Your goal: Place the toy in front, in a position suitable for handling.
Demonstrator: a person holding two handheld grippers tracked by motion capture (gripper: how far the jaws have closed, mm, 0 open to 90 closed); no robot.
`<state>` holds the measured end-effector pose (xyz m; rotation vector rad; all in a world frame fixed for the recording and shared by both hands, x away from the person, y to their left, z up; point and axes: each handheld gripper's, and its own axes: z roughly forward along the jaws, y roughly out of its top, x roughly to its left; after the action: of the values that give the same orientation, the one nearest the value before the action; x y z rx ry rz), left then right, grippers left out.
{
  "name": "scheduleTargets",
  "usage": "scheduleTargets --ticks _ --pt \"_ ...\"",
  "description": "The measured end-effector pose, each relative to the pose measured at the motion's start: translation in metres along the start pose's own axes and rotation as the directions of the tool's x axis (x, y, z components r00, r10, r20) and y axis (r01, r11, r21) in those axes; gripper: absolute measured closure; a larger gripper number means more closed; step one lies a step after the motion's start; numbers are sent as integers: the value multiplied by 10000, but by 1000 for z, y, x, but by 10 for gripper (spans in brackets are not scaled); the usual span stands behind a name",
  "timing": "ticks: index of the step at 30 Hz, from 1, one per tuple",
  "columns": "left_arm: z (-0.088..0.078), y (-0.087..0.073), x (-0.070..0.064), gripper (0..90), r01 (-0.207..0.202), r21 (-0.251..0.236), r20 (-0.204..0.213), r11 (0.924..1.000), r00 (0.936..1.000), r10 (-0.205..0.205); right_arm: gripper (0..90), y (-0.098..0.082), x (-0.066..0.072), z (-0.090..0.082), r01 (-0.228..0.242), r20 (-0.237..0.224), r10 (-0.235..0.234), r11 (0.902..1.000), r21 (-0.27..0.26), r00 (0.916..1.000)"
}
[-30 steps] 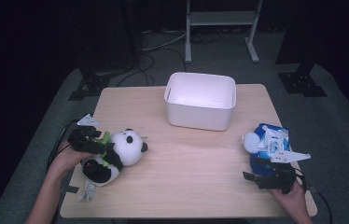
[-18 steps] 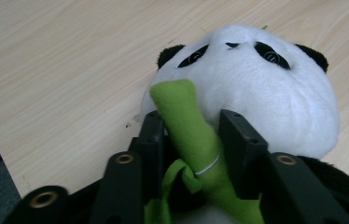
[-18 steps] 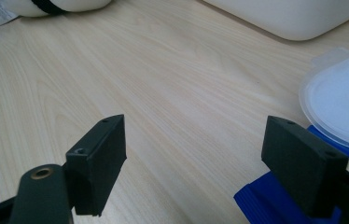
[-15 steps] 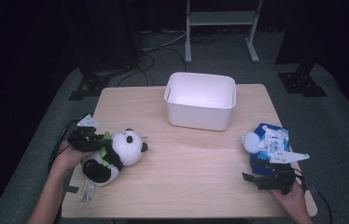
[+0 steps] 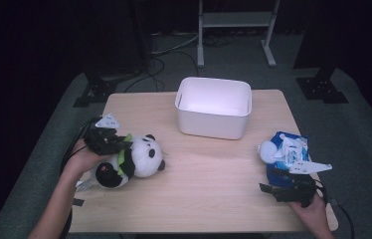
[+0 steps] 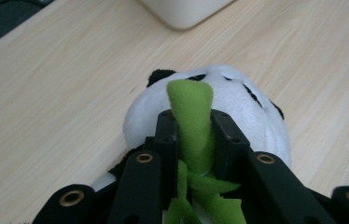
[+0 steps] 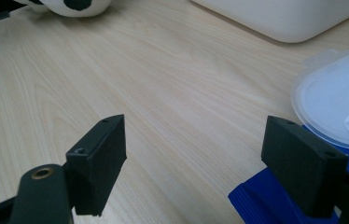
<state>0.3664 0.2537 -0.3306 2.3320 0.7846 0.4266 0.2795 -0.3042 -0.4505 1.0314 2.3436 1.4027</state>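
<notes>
Room: dark, black stands and cables behind a pale wooden table (image 5: 209,199).
Landmark: white bin (image 5: 214,107), empty, at the far middle of the table.
Panda plush (image 5: 132,160): lying near and to the left of the bin, well apart from it, head toward the bin, body toward the table's left edge.
Green scarf (image 6: 192,122): around the plush's neck; one flap standing up between the left jaws.
Left gripper (image 5: 119,144): over the plush's neck, on the side away from the bin; jaws clenched on the green scarf, pads pressing it from both sides in the left gripper view.
Change, left: a second ago jaws spread over the plush; closed within that second, scarf now pinched between them. Plush sits slightly closer to the bin than before; hand appears to have started lifting.
Meaning: grasp judged complete; carry toward the bin judged to be beginning. Hold is on soft cloth, not on the body, so swing or slip of the plush is a risk.
Right gripper (image 5: 273,189): near and to the right of the bin, at the table's front corner; jaws spread wide, nothing between them but bare tabletop.
Change, right: none seen across the frames.
Blue packet (image 5: 286,152): between the right gripper and the bin, untouched, round clear lid (image 7: 336,102) beside it.
</notes>
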Motion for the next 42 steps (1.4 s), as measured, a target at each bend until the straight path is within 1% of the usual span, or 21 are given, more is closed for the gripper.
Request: scheduleTargets --ticks 3,6,9,11,12,14,16,17,18,19,23,27,28,34,35,36,37,38,39,41,42 --pt "0 15 -8 736 -196 -214 179 9996 9996 199 208 0 0 -1 11 43 -11 10000 -54 10000" --pt "2 32 -18 736 -502 -407 401 9979 9978 519 207 0 0 -3 9 65 -8 9999 -151 10000" --pt "6 48 -29 736 -693 -657 690 9954 9949 738 203 0 -2 -5 -49 107 51 9998 -191 9999" --pt "10 57 -36 735 -900 -775 846 9929 9917 965 203 -1 -3 -6 -86 125 88 9998 -204 9999" --pt "14 63 -42 736 -951 -880 1042 9916 9891 1041 203 -1 -3 -6 -101 151 104 9997 -233 9998" --pt "19 71 -50 736 -1077 -963 1230 9895 9852 1193 203 -1 -4 -7 -114 168 118 9996 -270 9998" --pt "27 80 -58 736 -1245 -1053 1452 9866 9796 1391 202 -1 -4 -9 -105 202 112 9993 -347 9997" --pt "30 83 -62 736 -1247 -1060 1554 9865 9778 1403 202 -1 -4 -9 -105 202 112 9993 -347 9997" --pt "38 90 -71 736 -1355 -1097 1791 9847 9717 1537 202 -1 -4 -10 -107 231 117 9991 -403 9997" --pt "38 90 -71 736 -1355 -1097 1791 9847 9717 1537 202 -1 -4 -10 -107 231 117 9991 -403 9997" --pt "56 103 -91 736 -1715 -1121 2258 9788 9548 1932 202 -1 -5 -14 -137 327 155 9985 -531 9993" --pt "73 112 -110 736 -1782 -1204 2765 9766 9388 2054 202 -2 -7 -16 -212 359 236 9975 -667 9991" --pt "77 113 -114 735 -1887 -1145 2903 9753 9326 2145 202 -2 -7 -17 -222 360 247 9974 -679 9990" --pt "97 118 -135 735 -1989 -1081 3445 9740 9116 2244 202 -3 -8 -19 -171 386 200 9971 -743 9991" --pt "99 118 -138 735 -2015 -1067 3484 9737 9096 2264 202 -3 -8 -19 -153 392 183 9970 -754 9991" --pt "104 117 -141 734 -1948 -1074 3590 9750 9069 2207 202 -4 -8 -20 -214 369 241 9972 -722 9990" --pt "104 117 -141 734 -1948 -1074 3590 9750 9069 2207 202 -4 -8 -20 -214 369 241 9972 -722 9990" --pt "107 115 -143 734 -1877 -1044 3669 9767 9055 2132 202 -4 -8 -20 -198 366 224 9973 -710 9991" --pt "110 112 -143 733 -1956 -906 3701 9765 9037 2154 202 -4 -8 -19 -187 362 212 9976 -672 9991" --pt "113 109 -144 731 -1914 -823 3695 9781 9056 2083 202 -4 -8 -19 -120 386 146 9978 -657 9991" --pt "115 105 -144 731 -1737 -863 3723 9810 9077 1935 202 -4 -8 -19 -101 392 127 9978 -649 9992"
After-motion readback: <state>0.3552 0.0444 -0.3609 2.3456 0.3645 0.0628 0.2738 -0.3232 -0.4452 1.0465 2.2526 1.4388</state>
